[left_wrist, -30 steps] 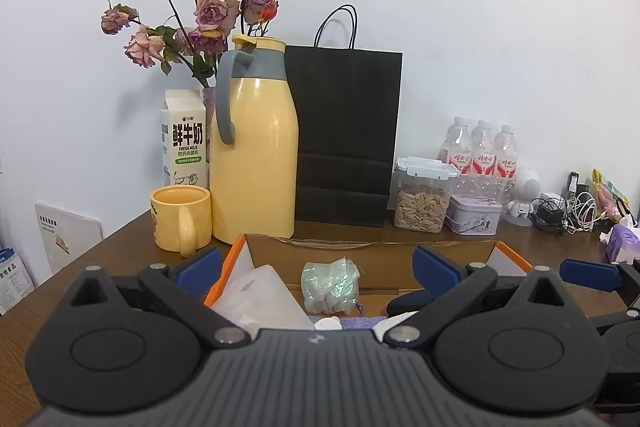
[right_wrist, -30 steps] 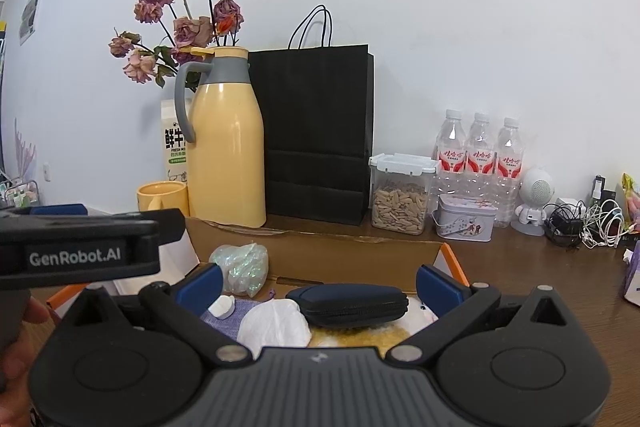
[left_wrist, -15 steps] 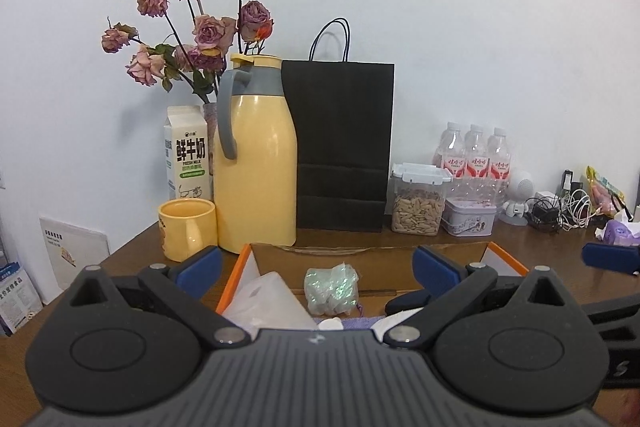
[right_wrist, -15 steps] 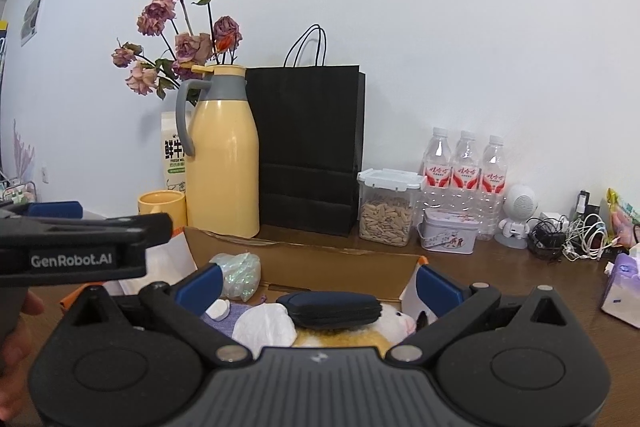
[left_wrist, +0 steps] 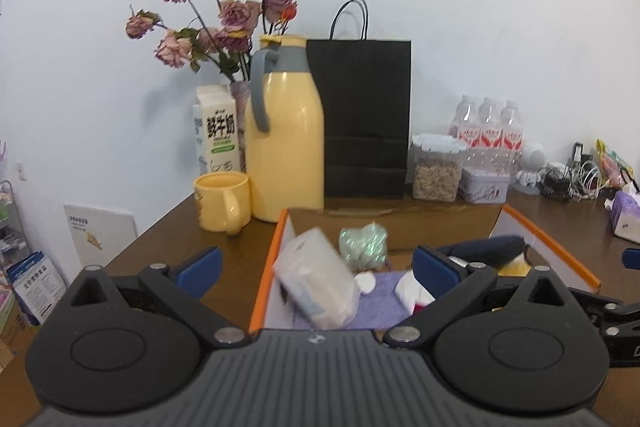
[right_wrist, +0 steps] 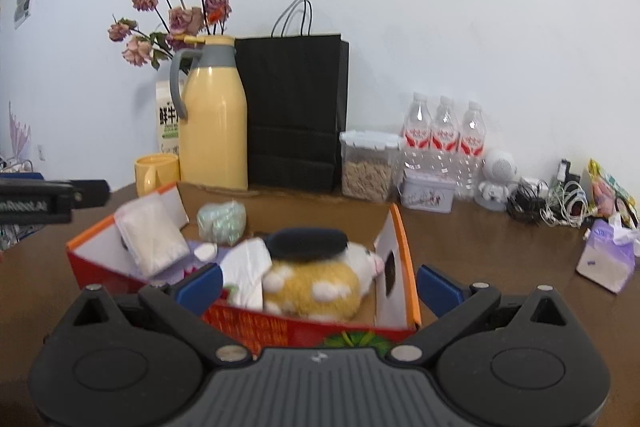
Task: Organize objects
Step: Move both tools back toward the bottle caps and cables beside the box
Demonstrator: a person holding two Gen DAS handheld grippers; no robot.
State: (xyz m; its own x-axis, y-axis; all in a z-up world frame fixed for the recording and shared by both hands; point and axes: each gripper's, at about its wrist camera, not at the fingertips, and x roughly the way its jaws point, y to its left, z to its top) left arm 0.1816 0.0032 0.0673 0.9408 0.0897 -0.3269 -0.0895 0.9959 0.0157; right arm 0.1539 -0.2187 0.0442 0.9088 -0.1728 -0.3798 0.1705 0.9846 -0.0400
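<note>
the milk carton carries large dark chinese characters — 鲜牛奶 — on its front, with smaller green print beneath that is too small to read. in the right wrist view the same carton shows only 鲜牛, the rest hidden behind the yellow jug. the left gripper, seen from the side at that view's left edge, bears white lettering, partly cut off — "nrobot.ai". the bottle labels and the red box front have print too blurred to read.

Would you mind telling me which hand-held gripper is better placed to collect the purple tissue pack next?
Right, probably: the purple tissue pack lies outside the box, to this open right hand-held gripper's right, across bare table.
</note>
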